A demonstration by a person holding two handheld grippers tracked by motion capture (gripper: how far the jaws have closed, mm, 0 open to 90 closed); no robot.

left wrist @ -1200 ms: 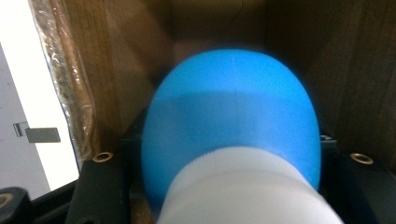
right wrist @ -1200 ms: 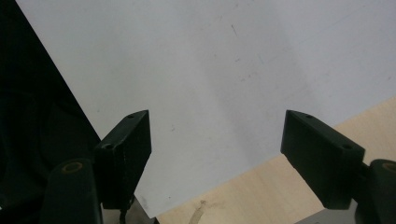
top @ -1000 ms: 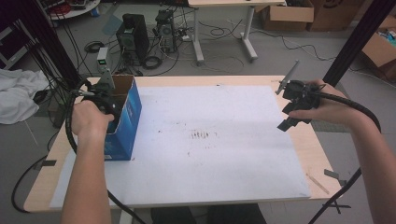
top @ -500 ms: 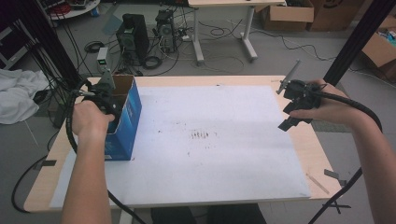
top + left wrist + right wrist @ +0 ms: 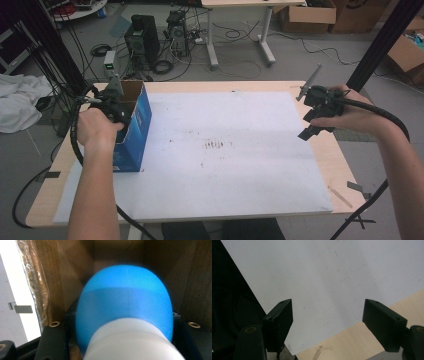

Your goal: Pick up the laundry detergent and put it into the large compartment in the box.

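**Blue-and-white object down inside the box, not yet let go**

Almost nothing has shifted since the earlier frames: the left hand sits at the same spot over the blue box, and the right gripper hangs as it did above the right edge of the tabletop.

The left gripper reaches into the open top of the box, which stands near the tabletop's left edge. In the left gripper view its jaws are clamped on a rounded blue-and-white object, with brown cardboard walls all round it. The object is therefore already inside the box but still held.

The right gripper carries nothing, its jaws spread wide over the white sheet.

By my reading, the placing is nearly done; what remains is to release the object and lift the left gripper clear.
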